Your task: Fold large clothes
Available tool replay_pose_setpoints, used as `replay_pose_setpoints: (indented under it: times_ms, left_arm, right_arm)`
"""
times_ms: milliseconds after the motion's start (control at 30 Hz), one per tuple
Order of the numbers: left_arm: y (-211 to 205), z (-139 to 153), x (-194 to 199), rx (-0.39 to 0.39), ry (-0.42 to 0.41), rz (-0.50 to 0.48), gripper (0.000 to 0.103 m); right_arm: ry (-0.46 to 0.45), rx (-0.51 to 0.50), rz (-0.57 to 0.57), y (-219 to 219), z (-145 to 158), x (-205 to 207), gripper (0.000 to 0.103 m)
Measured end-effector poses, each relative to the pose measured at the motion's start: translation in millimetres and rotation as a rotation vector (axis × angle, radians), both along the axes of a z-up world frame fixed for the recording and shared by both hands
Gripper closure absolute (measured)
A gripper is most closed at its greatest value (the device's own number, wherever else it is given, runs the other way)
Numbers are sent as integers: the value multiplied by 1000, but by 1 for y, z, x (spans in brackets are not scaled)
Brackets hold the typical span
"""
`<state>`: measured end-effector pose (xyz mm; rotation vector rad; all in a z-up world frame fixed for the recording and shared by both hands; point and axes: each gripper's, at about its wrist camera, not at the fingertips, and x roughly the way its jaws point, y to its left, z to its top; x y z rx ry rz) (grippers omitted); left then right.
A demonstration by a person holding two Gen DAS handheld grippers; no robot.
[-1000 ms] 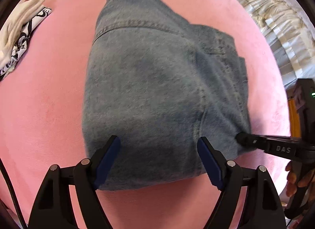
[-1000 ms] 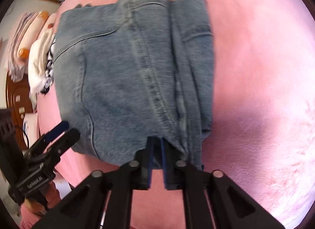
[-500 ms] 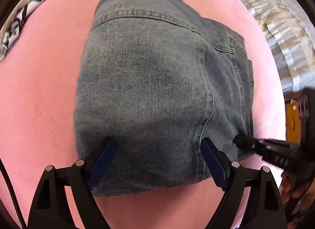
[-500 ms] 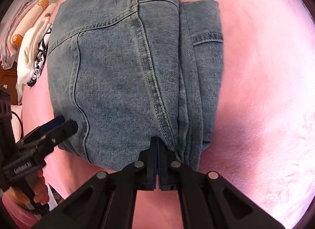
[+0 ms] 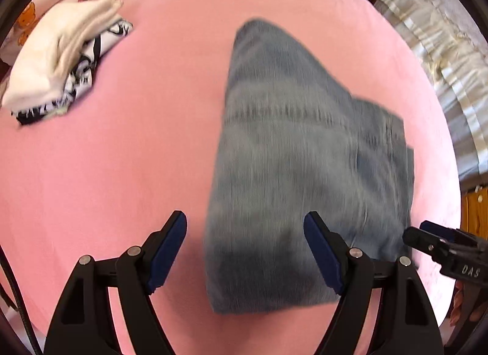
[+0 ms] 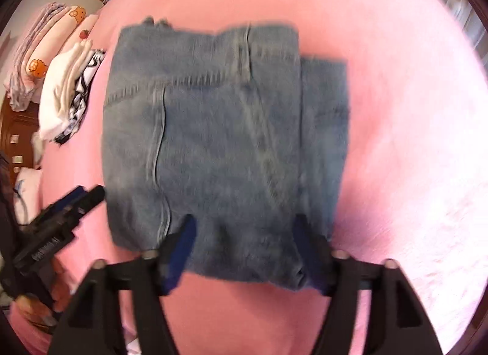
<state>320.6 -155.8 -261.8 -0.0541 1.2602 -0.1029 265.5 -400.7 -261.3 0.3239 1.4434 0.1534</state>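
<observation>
Folded blue jeans lie in a compact rectangle on the pink bed. My left gripper hovers over their near left corner, jaws wide and closing slightly, pads off the denim. In the right wrist view the jeans fill the middle. My right gripper straddles their near edge with its jaws opening and nothing pinched. Each gripper shows in the other's view: the right gripper at the jeans' right side, the left gripper at their left side.
A stack of folded white and black-patterned clothes sits at the bed's far left, also the stack beside printed pillows. A pale striped quilt lies past the bed's right edge. A wooden headboard stands at the left.
The right gripper, shut on the jeans' near edge, has let go and spread its jaws. Both grippers have risen and drawn back, so the jeans look smaller. The left gripper shifted left.
</observation>
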Motion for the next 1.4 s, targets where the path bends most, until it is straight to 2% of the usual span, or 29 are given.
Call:
replay_pose_setpoints:
  times_ms: [133, 267, 400, 533, 700, 800, 833, 867, 900, 933, 967, 1000, 1100, 1267, 1400]
  left_arm:
    - [-10, 2, 37, -34, 0, -37, 25]
    - [-24, -4, 74, -49, -15, -83, 26]
    - [-28, -23, 108, -88, 29, -60, 33]
    - [-22, -37, 127, -115, 45, -45, 33]
    - [-30, -59, 139, -41, 56, -83, 29]
    - [-25, -73, 152, -62, 86, -39, 23]
    - [-26, -78, 156, -34, 85, -39, 14]
    - [-26, -86, 160, -44, 111, -44, 13]
    - [-22, -95, 164, -87, 149, -28, 13]
    - [-12, -105, 169, -169, 190, 25, 12]
    - [-6, -109, 171, -214, 208, 52, 13]
    - [-5, -110, 172, -230, 207, 58, 13]
    - [-14, -104, 170, -183, 167, 24, 14]
    - [-15, -94, 170, -196, 155, 10, 18]
    - [-18, -83, 164, -177, 119, -2, 20]
  right_arm:
    - [-81, -2, -39, -12, 11, 19, 31]
    - [-122, 8, -51, -14, 9, 50, 31]
    - [-171, 93, -71, -17, 3, 74, 31]
    - [-124, 77, -101, -16, -22, 94, 31]
    - [-80, 51, -126, -19, -41, 99, 37]
    - [-72, 60, -158, -23, -48, 99, 38]
    - [-71, 74, -171, -25, -49, 99, 38]
    - [-68, 80, -175, -26, -51, 100, 38]
    - [-65, 73, -171, -27, -52, 100, 38]
    - [-60, 52, -161, -25, -53, 102, 38]
    - [-57, 36, -149, -23, -54, 102, 38]
    - [-58, 28, -139, -21, -55, 103, 38]
    - [-69, 15, -126, -18, -54, 103, 38]
    - [-79, 30, -140, -19, -52, 101, 38]
    - [-80, 46, -141, -20, -47, 101, 37]
